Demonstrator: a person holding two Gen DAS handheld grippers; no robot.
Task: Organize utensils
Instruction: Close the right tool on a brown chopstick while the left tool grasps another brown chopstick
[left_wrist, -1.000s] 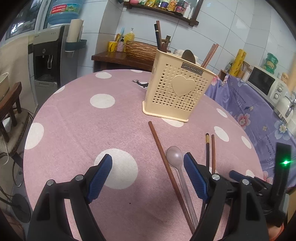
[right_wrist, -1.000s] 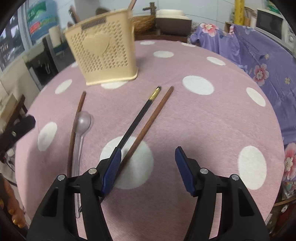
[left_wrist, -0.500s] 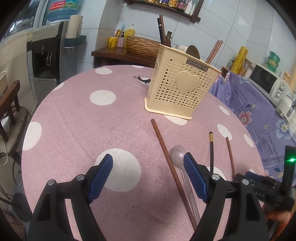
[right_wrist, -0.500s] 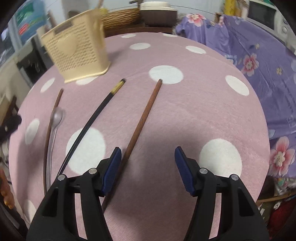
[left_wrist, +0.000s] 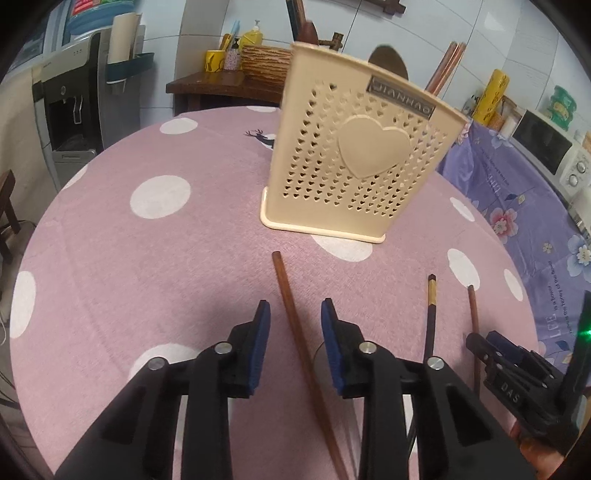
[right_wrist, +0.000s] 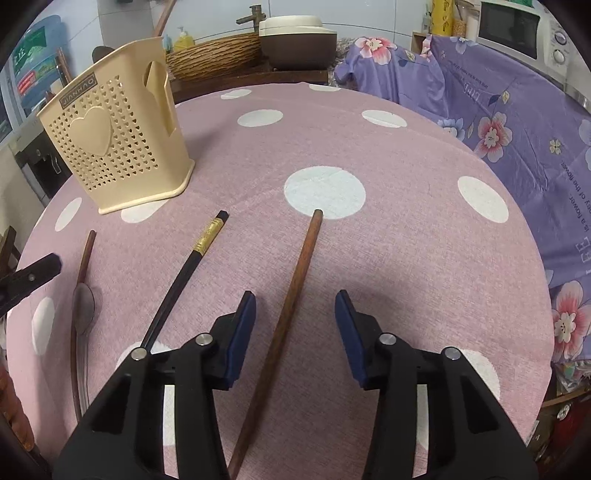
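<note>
A cream perforated utensil holder (left_wrist: 360, 166) with a heart stands on the pink dotted table (left_wrist: 147, 258); it also shows in the right wrist view (right_wrist: 114, 144). My left gripper (left_wrist: 293, 341) is open, its jaws on either side of a brown chopstick (left_wrist: 295, 325) lying on the cloth. My right gripper (right_wrist: 295, 332) is open, astride another brown chopstick (right_wrist: 295, 295). A black chopstick with a gold band (right_wrist: 188, 269) lies to its left. A clear spoon (right_wrist: 83, 302) lies beside the left chopstick (right_wrist: 85, 258).
The holder holds chopsticks (left_wrist: 443, 66) and a spoon (left_wrist: 388, 62). A purple floral cloth (right_wrist: 498, 110) covers furniture to the right. A wicker basket (right_wrist: 214, 55) and a cooker (right_wrist: 295, 40) stand behind the table. The table's edge curves close on the right.
My left gripper moved right and forward over the brown chopstick and its jaws narrowed. My right gripper shifted so the other brown chopstick lies between its jaws, which also narrowed.
</note>
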